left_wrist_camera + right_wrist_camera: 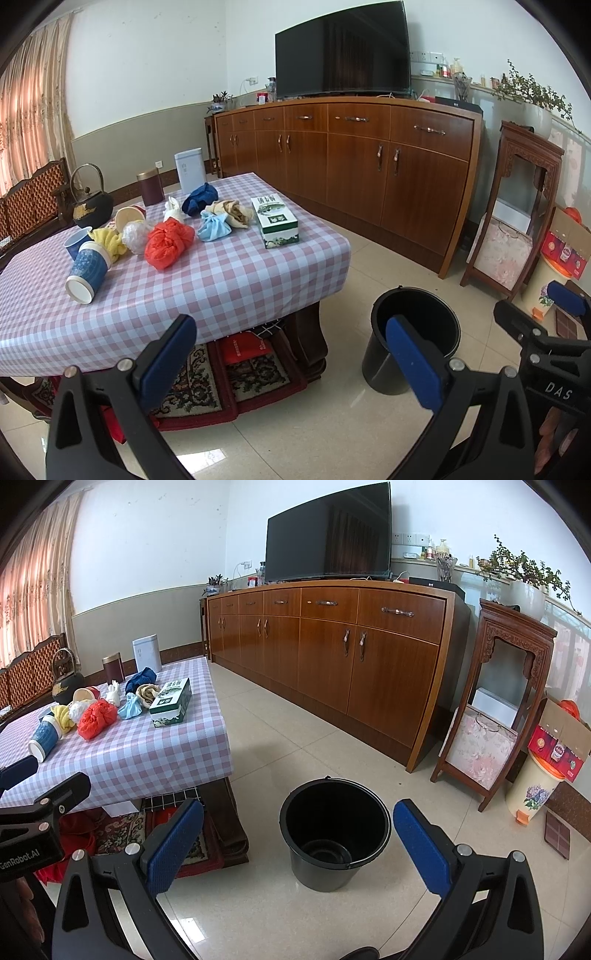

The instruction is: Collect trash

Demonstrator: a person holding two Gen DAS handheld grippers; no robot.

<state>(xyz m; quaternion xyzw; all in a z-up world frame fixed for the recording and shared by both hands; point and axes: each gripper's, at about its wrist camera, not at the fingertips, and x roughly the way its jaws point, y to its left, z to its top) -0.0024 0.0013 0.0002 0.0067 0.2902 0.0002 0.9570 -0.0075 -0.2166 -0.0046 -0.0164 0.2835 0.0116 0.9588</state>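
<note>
Trash lies on the checked table (229, 280): a red crumpled bag (168, 242), a light-blue wad (214, 227), a yellow wad (109, 240), a clear plastic wad (135, 234), a dark-blue wad (201, 199), a tan wad (234, 212) and tipped paper cups (88, 269). An empty black bucket (334, 834) stands on the floor right of the table. My left gripper (291, 350) is open and empty, held before the table's near edge. My right gripper (299, 834) is open and empty, above the floor near the bucket.
A green tissue box (275, 221), a dark teapot (90, 206), a maroon canister (150, 186) and a white canister (190, 168) stand on the table. A wooden sideboard (332, 657) with a TV lines the wall. A carved stand (491, 709) and floral bin (532, 794) stand right.
</note>
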